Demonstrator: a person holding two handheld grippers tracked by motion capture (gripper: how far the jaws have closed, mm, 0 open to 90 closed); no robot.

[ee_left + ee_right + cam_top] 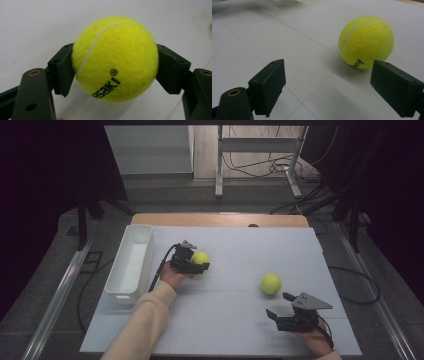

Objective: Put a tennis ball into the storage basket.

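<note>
Already the left hand-held gripper (115, 72) is clamped on a fuzzy yellow-green tennis ball (115, 58) near the worktop's (240, 335) centre, the long white plastic bin (131, 262) at its nine o'clock. Since the pads pinch only the ball's round flanks, it could squirt free on the way over. The right hand-held gripper (329, 86), jaws apart, waits with the second yellow-green tennis ball (366, 42) at its one o'clock, liable to roll if nudged.

Overhead view; two close claw cameras

In the left gripper view, the held tennis ball (115, 59) hides the inner pad faces, and its black lettering curves out of sight at the lower left. In the right gripper view, the upper left of the frame is blurred, and the second tennis ball (366, 42) has its print partly hidden underneath. In the high view, the right forearm is cut off by the bottom edge.
</note>
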